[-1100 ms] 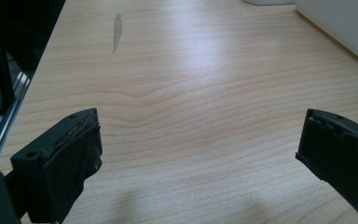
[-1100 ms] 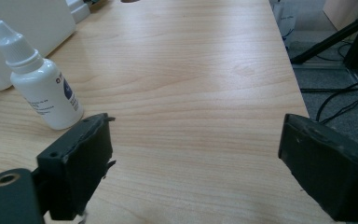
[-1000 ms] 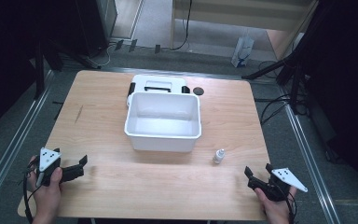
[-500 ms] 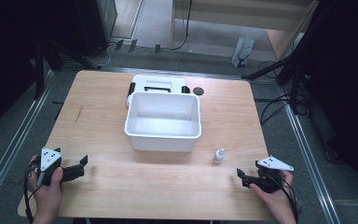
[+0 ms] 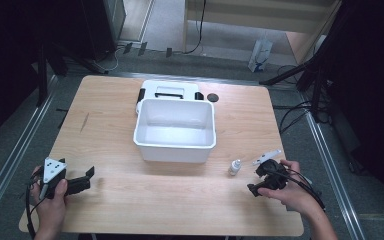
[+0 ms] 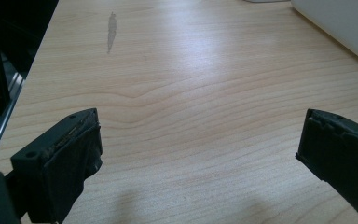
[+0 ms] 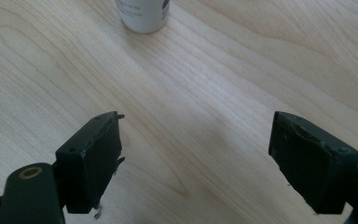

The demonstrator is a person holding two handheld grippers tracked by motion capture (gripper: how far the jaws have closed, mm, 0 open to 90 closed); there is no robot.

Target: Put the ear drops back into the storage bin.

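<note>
A small white bottle (image 5: pixel 235 167) stands upright on the wooden table (image 5: pixel 130 205), right of centre near the front; its base shows at the top of the right gripper view (image 7: pixel 142 16). My right gripper (image 5: pixel 255 181) hovers just right of the bottle, pointing left at it and tilted. Its jaws (image 7: pixel 196 158) are open with only bare wood between them, and they have just been closing a little. My left gripper (image 5: pixel 87 179) rests at the front left, open (image 6: pixel 196 158), with nothing in it.
A white rectangular bin (image 5: pixel 175 131) sits mid-table; its corner appears in the left gripper view (image 6: pixel 345 28). Behind it lie a white device with a black handle (image 5: pixel 169 91) and a small black disc (image 5: pixel 212 97). Table edges run close to both hands.
My right gripper has moved left and up toward the bottle and turned so its grey plate tilts. The left gripper has stayed put.
</note>
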